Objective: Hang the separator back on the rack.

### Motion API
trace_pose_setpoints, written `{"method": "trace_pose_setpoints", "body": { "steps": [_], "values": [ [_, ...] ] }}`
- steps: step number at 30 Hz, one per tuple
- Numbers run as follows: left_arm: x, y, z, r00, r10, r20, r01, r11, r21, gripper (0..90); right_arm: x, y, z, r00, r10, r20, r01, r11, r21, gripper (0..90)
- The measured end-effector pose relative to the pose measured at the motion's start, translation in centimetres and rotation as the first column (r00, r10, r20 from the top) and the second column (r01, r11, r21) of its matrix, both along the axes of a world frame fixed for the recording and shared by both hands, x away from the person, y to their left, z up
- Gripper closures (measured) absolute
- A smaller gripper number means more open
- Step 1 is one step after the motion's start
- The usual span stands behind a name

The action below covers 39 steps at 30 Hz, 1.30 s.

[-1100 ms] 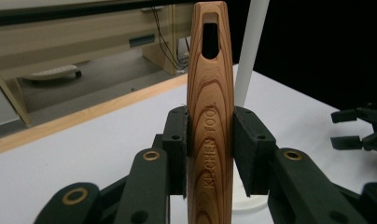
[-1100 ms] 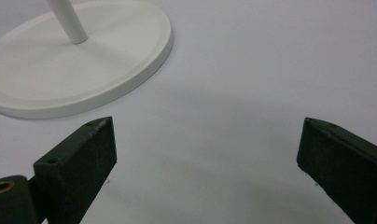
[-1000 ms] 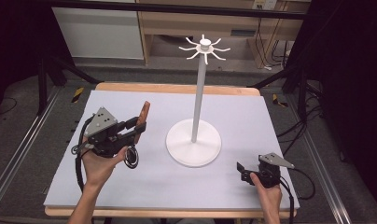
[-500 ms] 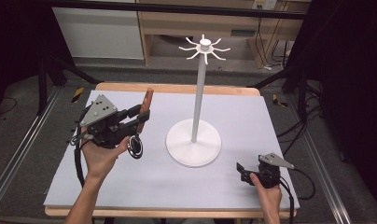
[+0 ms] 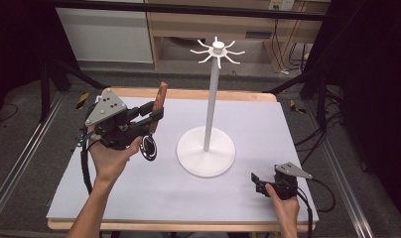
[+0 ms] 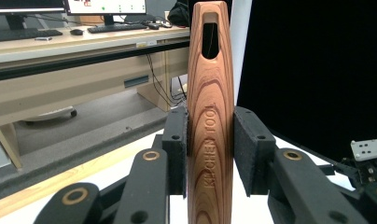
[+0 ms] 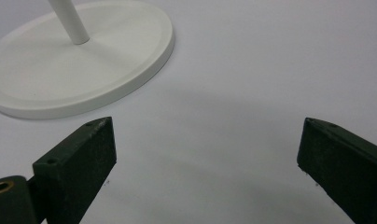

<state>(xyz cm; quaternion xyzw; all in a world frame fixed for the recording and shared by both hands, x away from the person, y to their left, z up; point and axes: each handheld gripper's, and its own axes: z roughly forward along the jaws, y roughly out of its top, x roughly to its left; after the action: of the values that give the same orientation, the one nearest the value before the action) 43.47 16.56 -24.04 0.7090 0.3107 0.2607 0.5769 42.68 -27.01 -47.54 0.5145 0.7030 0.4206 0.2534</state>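
Left gripper view: wooden handle (image 6: 210, 121) clamped between left tongs (image 6: 210, 149).

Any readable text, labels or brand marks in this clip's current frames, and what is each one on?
"KITCHEN TOOL": stamped lengthwise along the wooden handle, which the left gripper clamps between its pads.
Monitor on the desk in the left gripper view: some marks show on screen, too small to read.
No readable text on the white stand or the right gripper.

Lab/recording rig: black curtains (image 5: 20, 44), metal frame rails (image 5: 20, 163), loose cables (image 5: 280, 49), monitors (image 6: 105, 5) and keyboards (image 6: 119, 28) on a workbench (image 6: 84, 42).
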Motion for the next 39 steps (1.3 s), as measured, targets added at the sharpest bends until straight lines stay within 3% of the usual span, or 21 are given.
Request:
{"method": "trace_pose_setpoints", "body": {
  "steps": [19,25,36,39],
  "values": [
    [0.5,-2.6,3.0,0.9982,-0.03,0.052,0.029,0.9994,0.017,67.5,0.1,0.0,-0.1,1.0,-0.001,-0.003,0.001,1.0,-0.003,5.0],
    [0.9,-3.2,3.6,0.9985,-0.039,0.04,0.038,0.9993,0.004,67.5,0.1,0.0,-0.1,1.0,-0.001,-0.005,0.001,1.0,-0.005,5.0],
    [1.4,-4.2,4.9,0.9971,-0.035,0.068,0.034,0.9993,0.014,67.5,0.2,0.0,-0.2,1.0,0.002,-0.003,-0.002,1.0,-0.01,5.0],
    [1.5,-4.5,5.0,0.9976,-0.041,0.055,0.041,0.9991,0.009,67.5,0.1,0.0,-0.1,1.0,0.001,-0.005,-0.001,1.0,-0.008,5.0]
  ]
}}
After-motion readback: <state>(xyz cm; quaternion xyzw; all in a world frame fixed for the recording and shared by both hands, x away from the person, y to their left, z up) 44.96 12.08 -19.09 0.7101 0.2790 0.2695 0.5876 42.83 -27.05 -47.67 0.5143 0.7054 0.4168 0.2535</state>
